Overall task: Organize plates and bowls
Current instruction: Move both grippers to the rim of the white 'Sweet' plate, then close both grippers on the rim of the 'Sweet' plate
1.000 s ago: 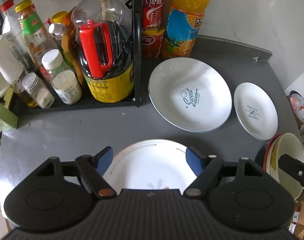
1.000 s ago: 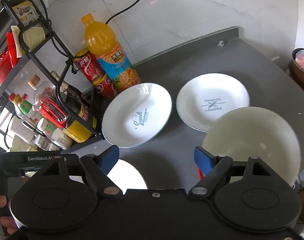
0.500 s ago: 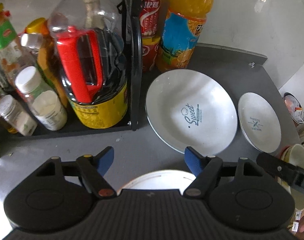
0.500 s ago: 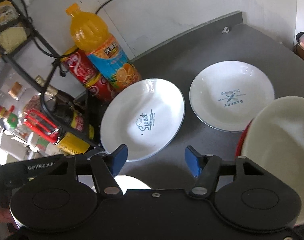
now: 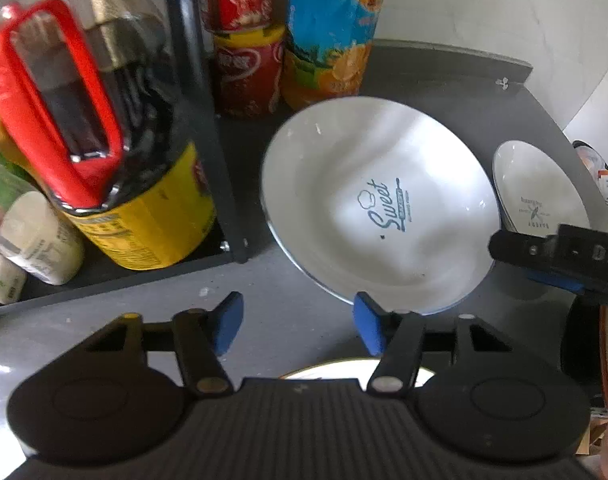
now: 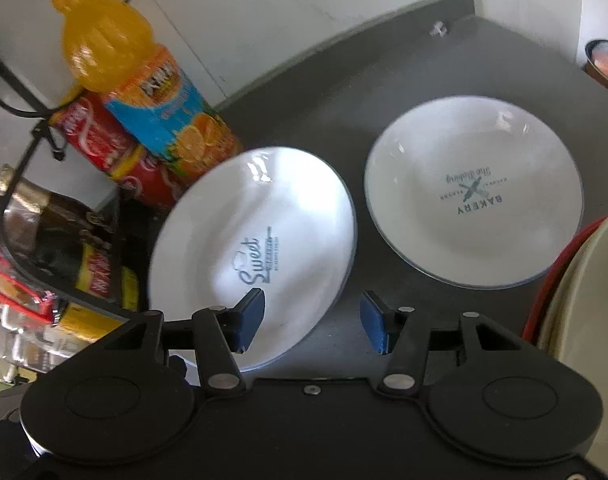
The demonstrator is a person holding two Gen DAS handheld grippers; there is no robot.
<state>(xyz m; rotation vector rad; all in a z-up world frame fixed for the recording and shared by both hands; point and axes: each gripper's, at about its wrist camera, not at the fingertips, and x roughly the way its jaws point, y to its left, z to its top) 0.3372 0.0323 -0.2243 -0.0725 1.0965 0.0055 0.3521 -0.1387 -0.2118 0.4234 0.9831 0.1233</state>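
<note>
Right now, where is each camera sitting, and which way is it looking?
Left wrist: sits on the left gripper, looking down at the counter, Sweet plate and bottle rack; its closing, empty fingers and the right gripper's tip show.
Right wrist: sits on the right gripper, looking down at the Sweet plate, Bakery plate and a bowl; its closing, empty fingers show.
Shared: both plates and the orange juice bottle.

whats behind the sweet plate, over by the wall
Behind the Sweet plate stand an orange juice bottle and two stacked red cans, against the wall. The plate's rim covers the bottle's base and the lower can's foot.
</note>
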